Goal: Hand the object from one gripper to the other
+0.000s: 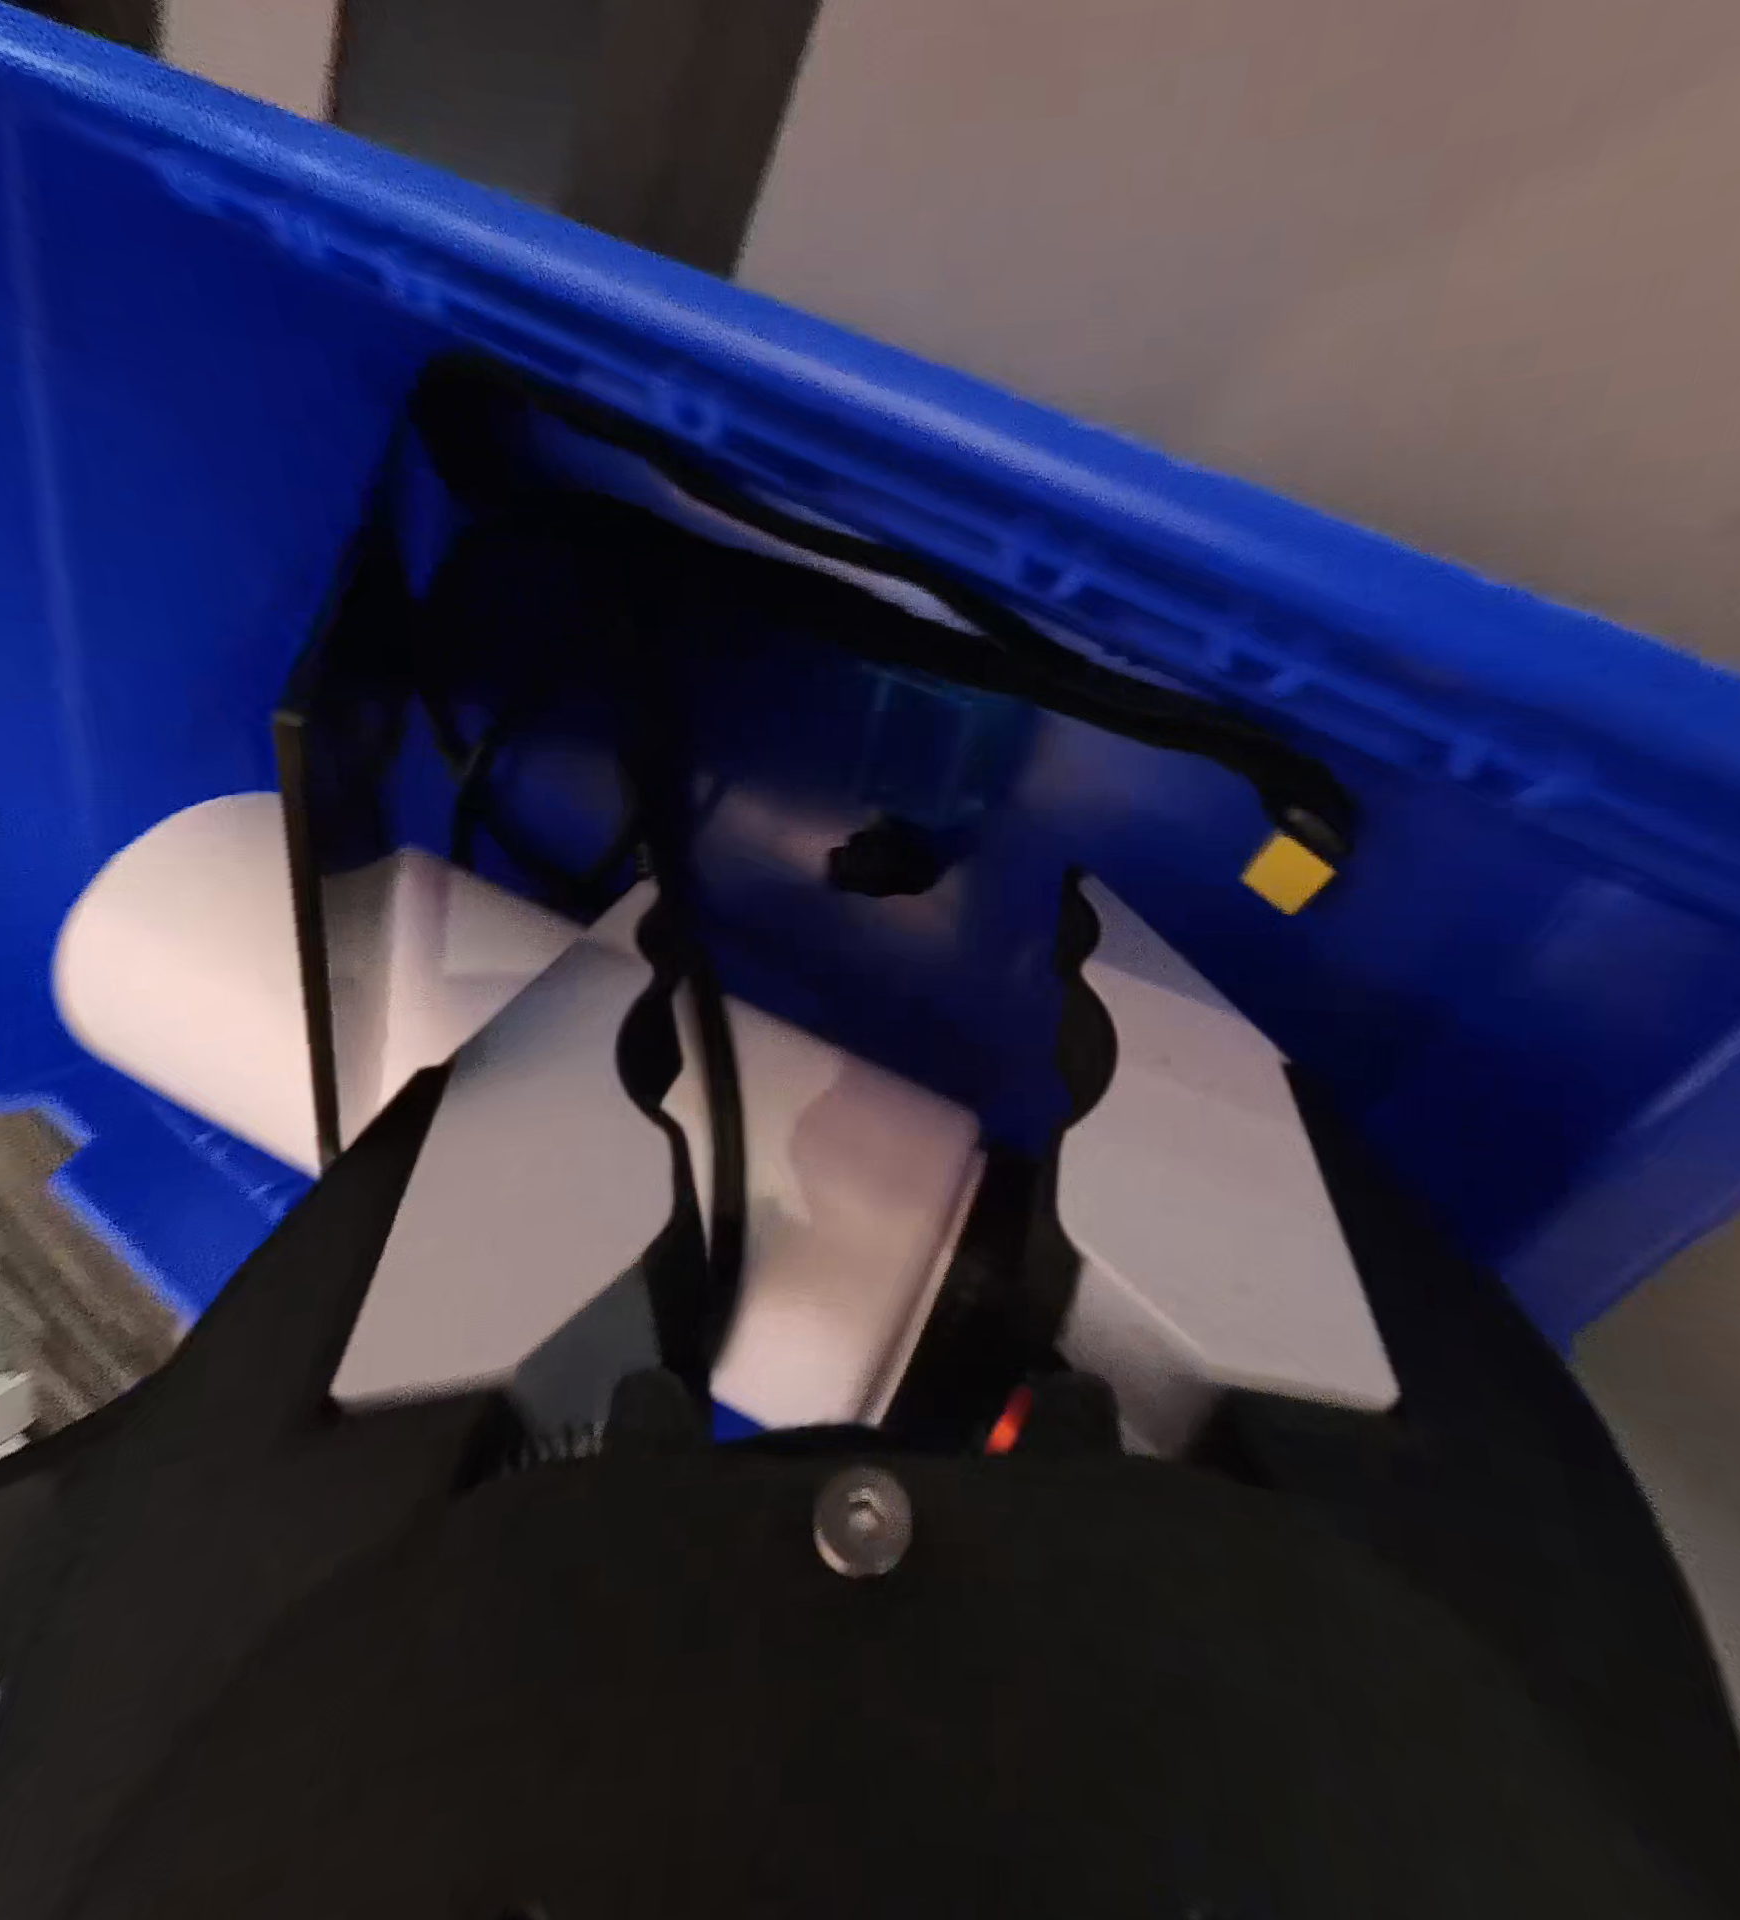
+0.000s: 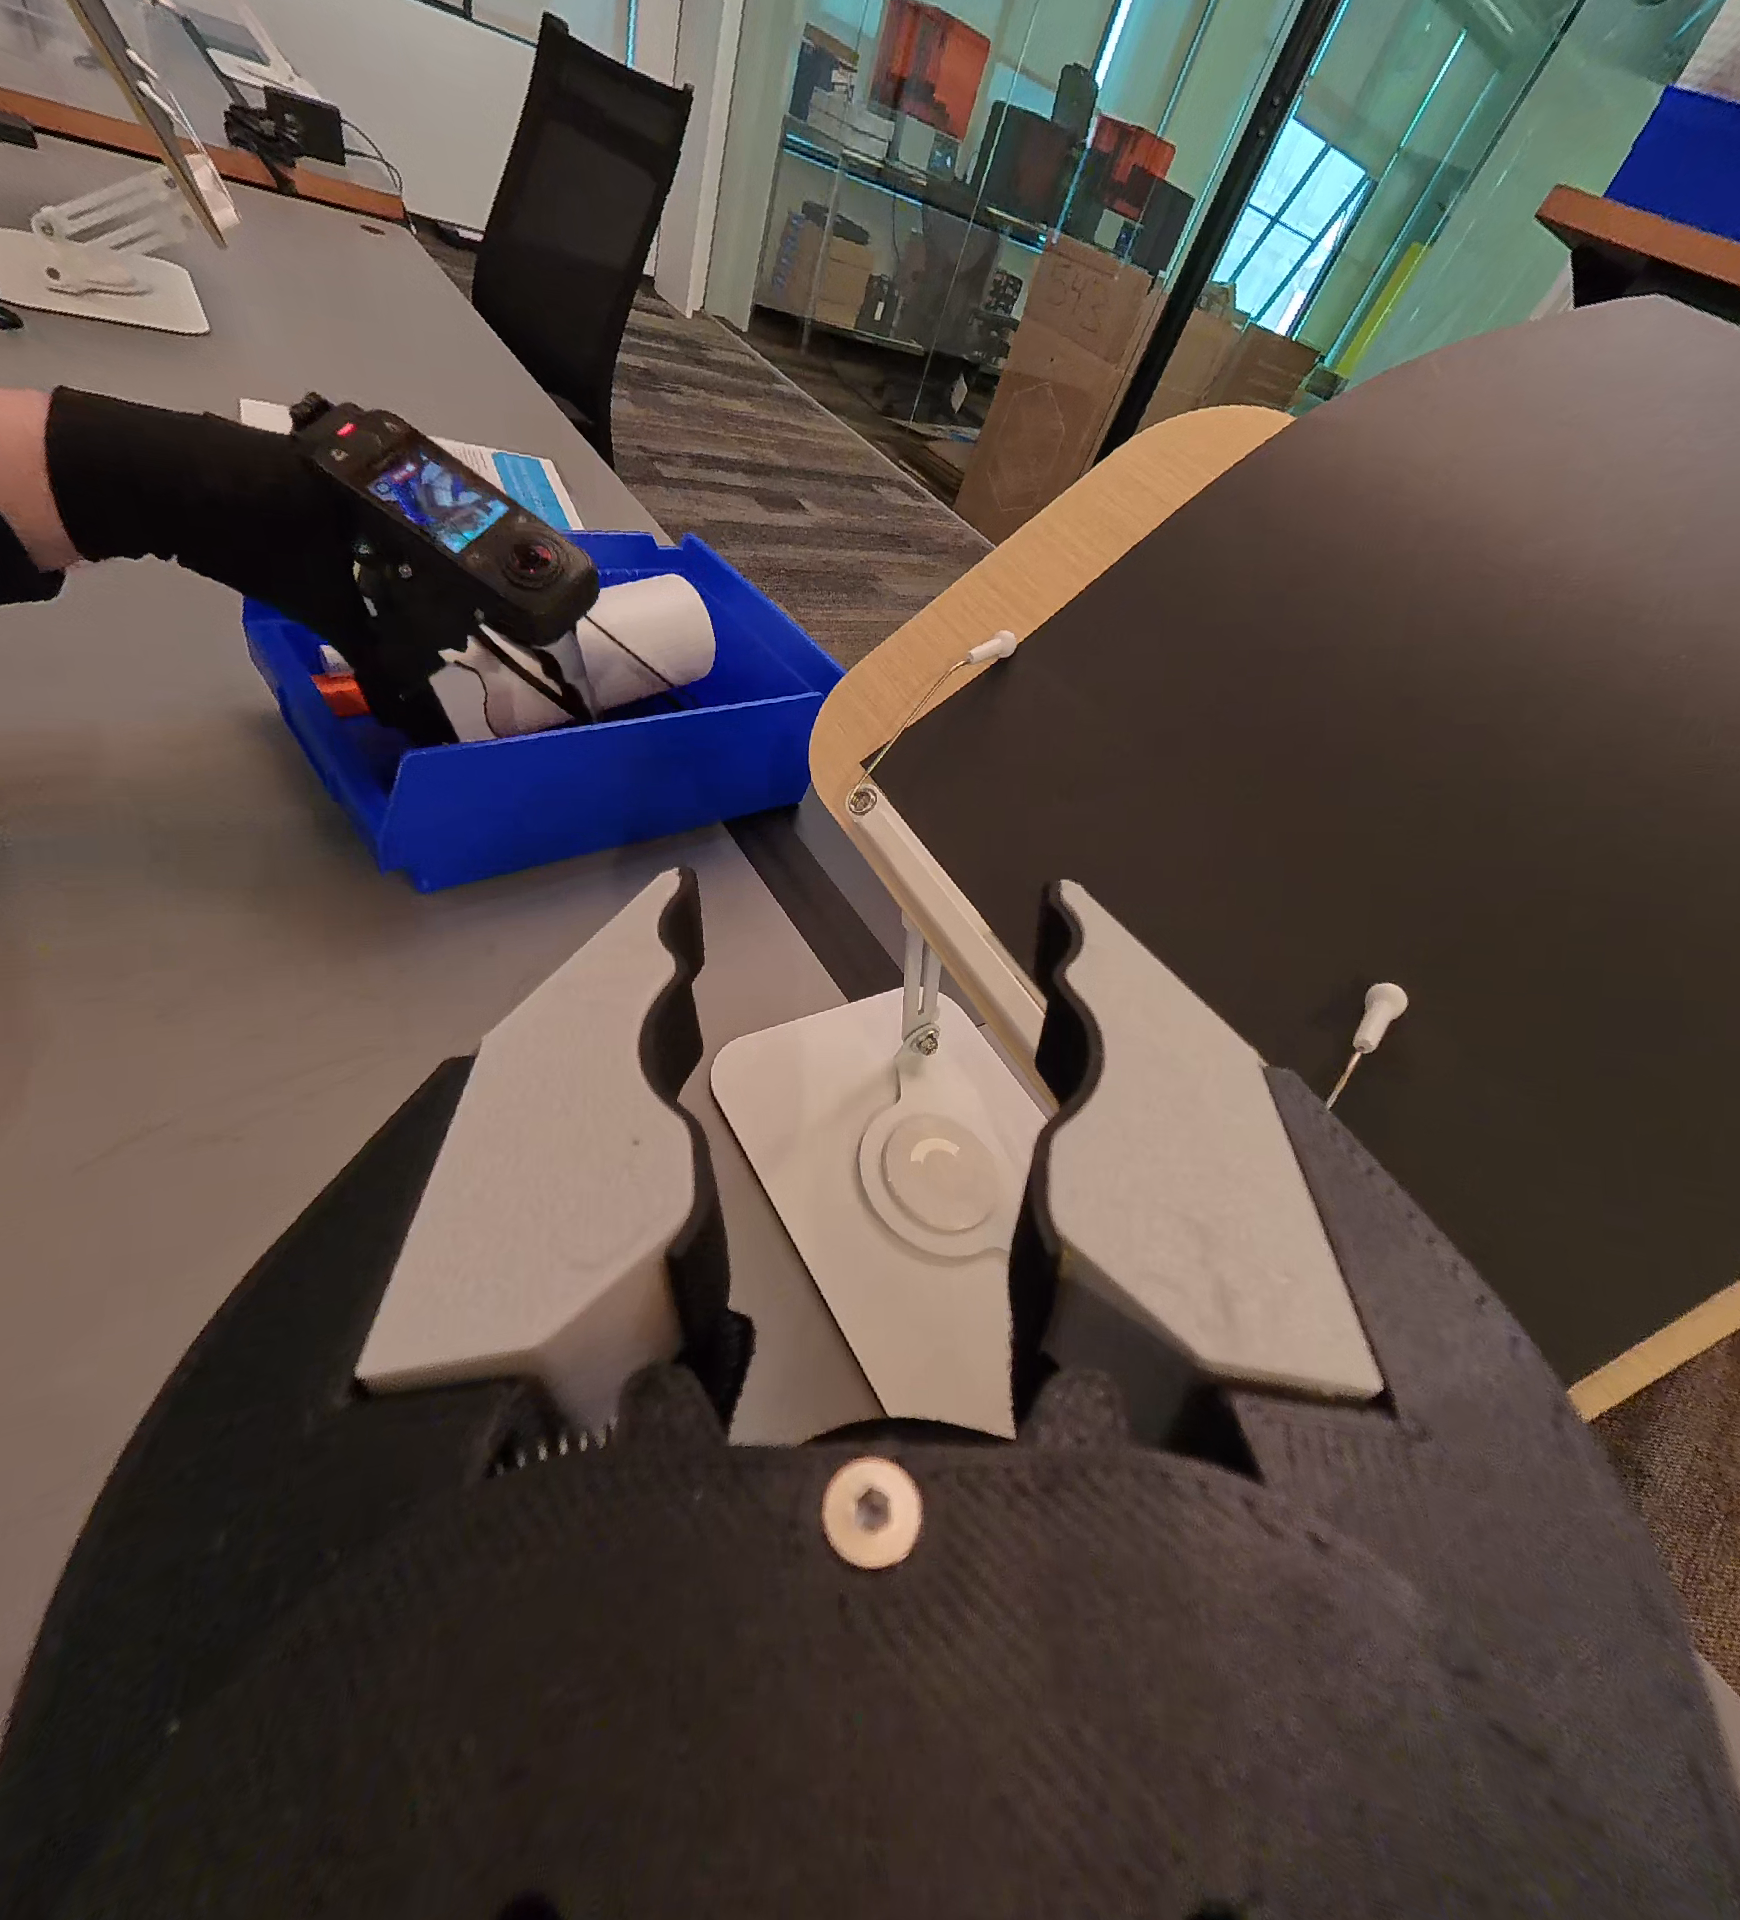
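The right wrist view is taking in the whole scene: a grey worktop (image 2: 170,987), a blue bin (image 2: 575,779) sitting near its far edge, and the left tool (image 2: 544,675) reaching down into that bin, held by a black-gloved hand (image 2: 191,499). A camera (image 2: 461,520) is riding on top of the left tool. Inside the bin a white roll (image 2: 658,634) is lying on its side, with thin black cords (image 2: 627,649) crossing it. The right tool (image 2: 871,1039) is hovering low over the worktop well apart from the bin, its jaws spread and gripping nothing, with the white base of a tilted dark board (image 2: 1365,779) showing through the gap.

The left wrist view is showing only the bin's interior, close and blurred. The left tool (image 1: 866,956) is sitting with its fingers apart, and nothing can be seen pinched between them. The white roll (image 1: 180,956) is lying to the left beyond the fingers, and a white flat piece (image 1: 824,1226) is showing between them. A black cord (image 1: 845,582) is running along the bin wall (image 1: 170,468) to a small yellow tag (image 1: 1287,873). Motion blur is making it hard to tell what the dark items at the back of the bin are, and whether a fingertip is touching the roll cannot be told.
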The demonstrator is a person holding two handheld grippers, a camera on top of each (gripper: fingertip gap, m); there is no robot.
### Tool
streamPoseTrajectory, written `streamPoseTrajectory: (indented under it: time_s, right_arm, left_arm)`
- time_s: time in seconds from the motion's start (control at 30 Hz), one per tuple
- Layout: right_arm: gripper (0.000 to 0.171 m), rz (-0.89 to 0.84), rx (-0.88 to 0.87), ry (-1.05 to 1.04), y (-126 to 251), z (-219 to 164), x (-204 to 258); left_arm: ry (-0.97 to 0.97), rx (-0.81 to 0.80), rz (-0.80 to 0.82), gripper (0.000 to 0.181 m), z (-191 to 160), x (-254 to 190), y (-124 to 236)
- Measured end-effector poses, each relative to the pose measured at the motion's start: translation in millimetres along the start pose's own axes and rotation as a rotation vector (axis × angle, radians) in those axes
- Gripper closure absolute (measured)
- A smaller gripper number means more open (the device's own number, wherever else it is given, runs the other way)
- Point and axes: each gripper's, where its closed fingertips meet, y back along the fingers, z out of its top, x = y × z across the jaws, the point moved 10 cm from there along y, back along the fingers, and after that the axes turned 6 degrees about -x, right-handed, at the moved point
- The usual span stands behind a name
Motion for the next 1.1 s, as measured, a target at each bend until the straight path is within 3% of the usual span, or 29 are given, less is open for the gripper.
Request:
streamPoseTrajectory:
  time_s: [0.1,0.2,0.3,0.5,0.87,1.1]
  right_arm:
    - [0.108,0.002,0.000,-0.001,0,0,0]
    - [0.108,0.005,0.001,0.000,-1,0,1]
    - [0.108,0.008,0.001,0.002,-1,0,1]
    - [0.108,0.010,-0.004,0.000,1,1,1]
    - [0.108,0.018,-0.019,0.000,3,4,1]
    - [0.108,0.052,-0.018,0.005,-2,5,8]
  left_arm:
    - [-0.020,0.059,-0.028,0.118,-2,-1,-7]
    - [-0.050,0.074,-0.101,0.142,2,-3,-7]
    - [-0.083,0.117,-0.084,0.139,4,-3,-17]
    - [-0.096,0.171,-0.075,0.159,6,1,-23]
    - [-0.089,0.147,-0.015,0.161,1,-7,-13]
    - [0.003,-0.055,0.030,0.160,-4,-17,27]
